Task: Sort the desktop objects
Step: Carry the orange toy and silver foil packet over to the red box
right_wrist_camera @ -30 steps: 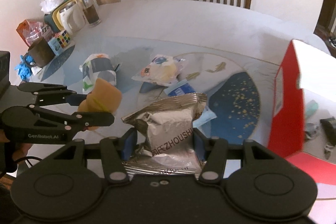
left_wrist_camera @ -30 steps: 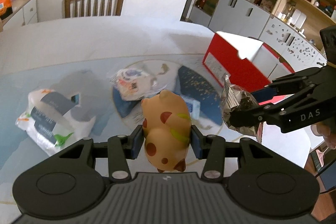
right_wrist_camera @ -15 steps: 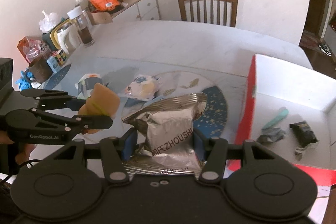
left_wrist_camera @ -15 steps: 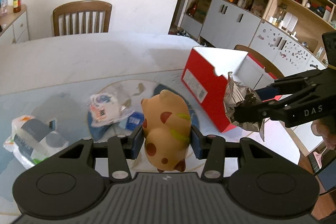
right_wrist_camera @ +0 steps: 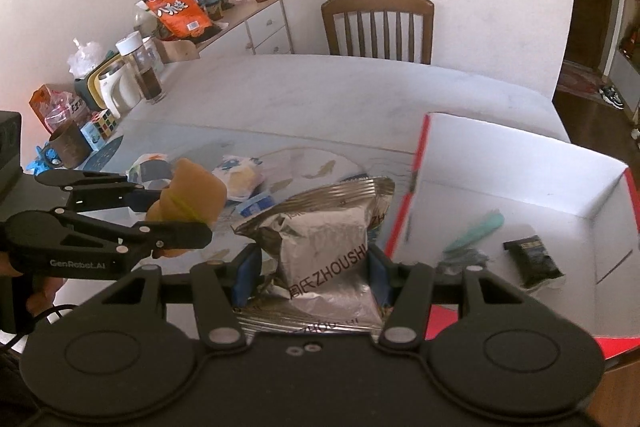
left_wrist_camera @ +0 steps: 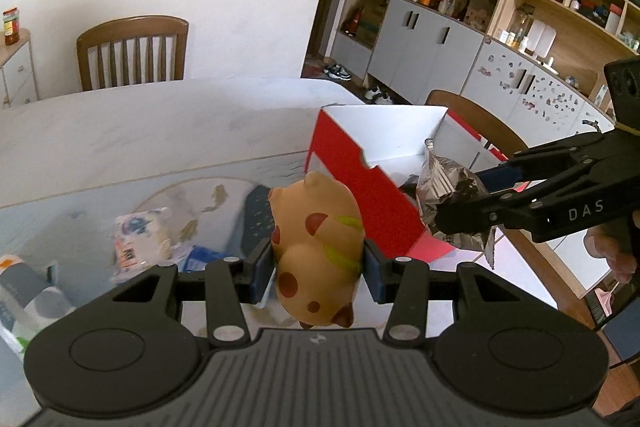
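Right wrist view: over the last second the red box (right_wrist_camera: pixel 520 195) came from the frame edge to fill the right half, its white floor now open below my right gripper (right_wrist_camera: pixel 308 267). That gripper was clamped on the silver snack bag (right_wrist_camera: pixel 320 231), held just short of the box's near red wall. Inside lay a teal item (right_wrist_camera: pixel 480 227) and a small black packet (right_wrist_camera: pixel 534 261). My left gripper (left_wrist_camera: pixel 318 265) was clamped on the spotted tan toy (left_wrist_camera: pixel 316 247), carried along beside the bag, above the table (left_wrist_camera: pixel 120 131). In the left view the box also drew nearer. Two wrapped packets (left_wrist_camera: pixel 140 235) remained on the glass. Judgement: both loads were in transit to the box; release of the bag looked the next step, toy after.
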